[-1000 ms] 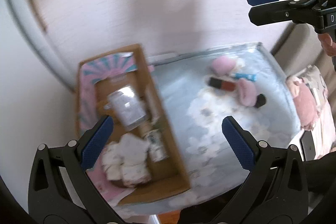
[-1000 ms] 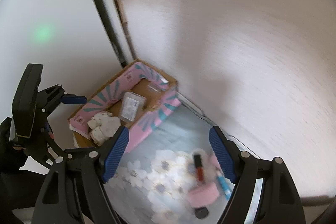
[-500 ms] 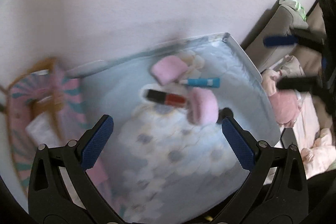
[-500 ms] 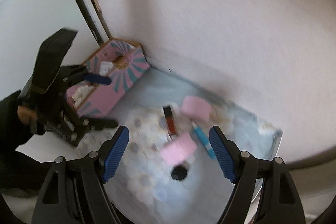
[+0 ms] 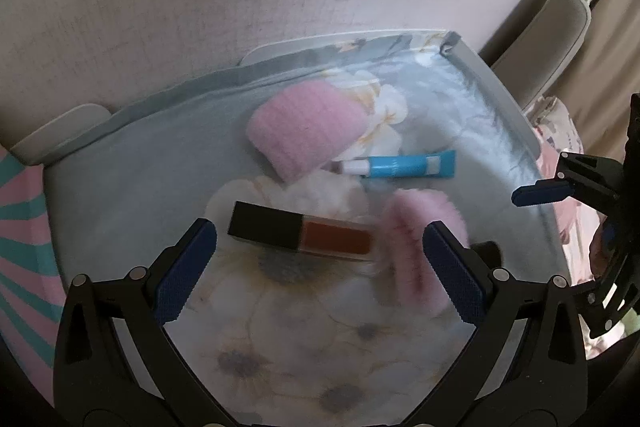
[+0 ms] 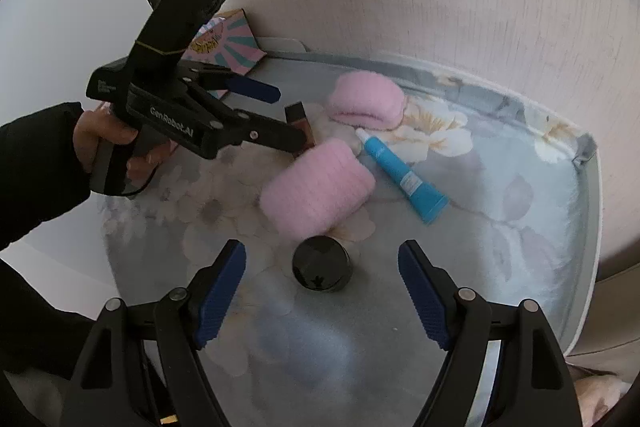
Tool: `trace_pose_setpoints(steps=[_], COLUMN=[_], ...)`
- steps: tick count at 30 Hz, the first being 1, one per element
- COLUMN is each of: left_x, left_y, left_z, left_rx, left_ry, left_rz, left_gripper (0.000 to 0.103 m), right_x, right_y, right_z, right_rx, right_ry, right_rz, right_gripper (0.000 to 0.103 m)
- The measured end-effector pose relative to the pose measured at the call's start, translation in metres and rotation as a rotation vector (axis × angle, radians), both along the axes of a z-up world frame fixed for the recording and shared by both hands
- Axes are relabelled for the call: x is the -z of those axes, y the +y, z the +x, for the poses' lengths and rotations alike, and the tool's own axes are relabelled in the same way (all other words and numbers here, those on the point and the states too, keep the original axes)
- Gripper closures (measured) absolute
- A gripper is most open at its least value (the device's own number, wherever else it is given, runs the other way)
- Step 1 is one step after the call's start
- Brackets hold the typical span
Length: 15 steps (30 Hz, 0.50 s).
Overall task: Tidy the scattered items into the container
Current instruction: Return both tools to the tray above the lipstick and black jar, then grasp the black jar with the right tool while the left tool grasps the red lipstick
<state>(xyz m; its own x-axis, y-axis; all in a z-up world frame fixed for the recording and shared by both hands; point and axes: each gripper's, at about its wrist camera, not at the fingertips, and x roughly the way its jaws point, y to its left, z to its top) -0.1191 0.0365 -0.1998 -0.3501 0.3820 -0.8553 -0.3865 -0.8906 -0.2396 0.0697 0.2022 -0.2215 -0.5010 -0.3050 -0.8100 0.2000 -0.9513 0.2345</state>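
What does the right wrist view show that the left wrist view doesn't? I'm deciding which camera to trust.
Only the right wrist view shows the black jar's whole top and the hand holding the left gripper. Only the left wrist view shows the whole lip gloss. Both show the blue tube, two pink pads and the floral cloth.

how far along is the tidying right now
Done: nothing can be confirmed; the inside of the pink box is not visible. In hand: nothing. The left gripper has open jaws around the lip gloss tube, and the right gripper is open over the black jar. Left: those two, both pink pads and the blue tube, all on the floral tray.
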Motion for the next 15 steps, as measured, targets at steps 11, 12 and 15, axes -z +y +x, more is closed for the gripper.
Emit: trace_pose_setpoints(steps=[11, 12, 15], left_x=[0.013, 0.014, 0.016], left_y=[0.004, 0.003, 0.0], left_z=[-0.006, -0.006, -0.008], left_rx=[0.028, 0.029, 0.031], left_ry=[0.02, 0.02, 0.02], left_rz=[-0.032, -0.032, -0.024], left_gripper=[0.0, 0.0, 0.001], right_x=[0.021, 0.023, 0.027], right_y=[-0.008, -0.008, -0.008], right_z=[-0.008, -0.009, -0.009], right_rx=[-0.024, -0.026, -0.03], right_ry=[0.026, 0.024, 0.012], right_rz=[0.044, 0.046, 0.047], right_gripper=[0.03, 0.035, 0.042])
